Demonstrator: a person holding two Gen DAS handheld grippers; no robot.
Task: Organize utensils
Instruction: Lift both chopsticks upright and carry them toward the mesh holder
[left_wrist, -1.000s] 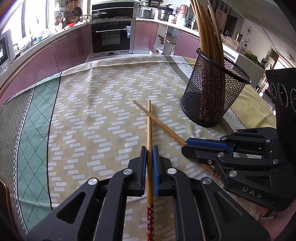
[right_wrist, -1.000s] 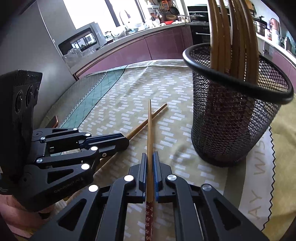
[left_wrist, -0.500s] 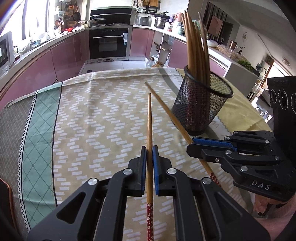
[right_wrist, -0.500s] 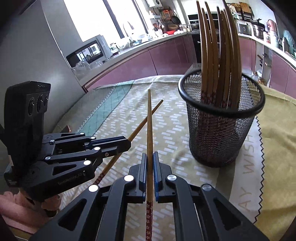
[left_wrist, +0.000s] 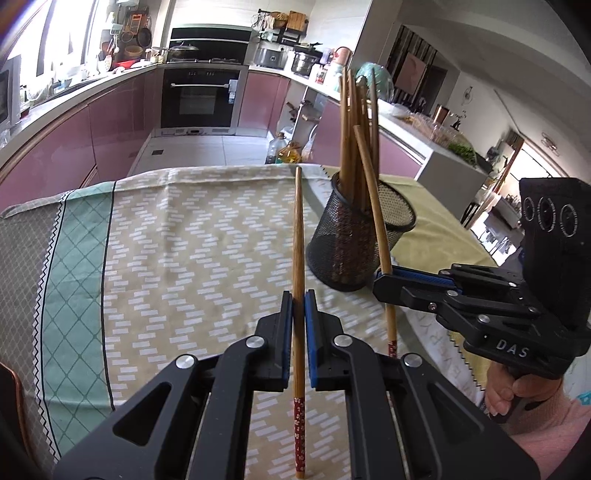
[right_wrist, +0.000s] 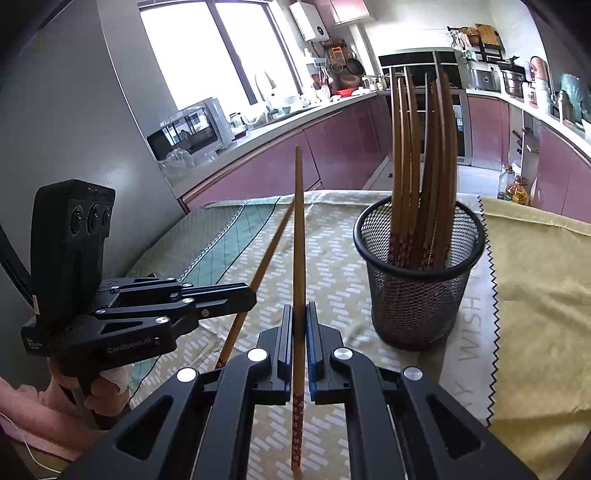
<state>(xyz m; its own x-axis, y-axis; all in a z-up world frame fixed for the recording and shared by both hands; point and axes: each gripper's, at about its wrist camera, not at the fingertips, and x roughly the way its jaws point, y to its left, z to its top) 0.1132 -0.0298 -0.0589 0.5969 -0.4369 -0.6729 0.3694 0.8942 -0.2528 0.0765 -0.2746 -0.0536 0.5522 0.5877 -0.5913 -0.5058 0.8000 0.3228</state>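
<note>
Left wrist view: both grippers, left gripper (left_wrist: 299, 306) and right gripper (left_wrist: 382, 280), each clamp one chopstick (left_wrist: 298, 243), now lifted off the tablecloth (left_wrist: 184, 240), with the mesh holder (left_wrist: 360, 247) ahead, ready for dropping in.

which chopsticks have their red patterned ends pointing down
The bunch standing in the mesh cup: red ends at the bottom, bare tips up. The two held chopsticks point their red ends back toward the hands.

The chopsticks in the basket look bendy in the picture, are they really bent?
Right wrist view: the fisheye lens bows the chopsticks in the basket, and the counter edge curves too. Left wrist view: they look nearly straight, while the room's edges curve.
</note>
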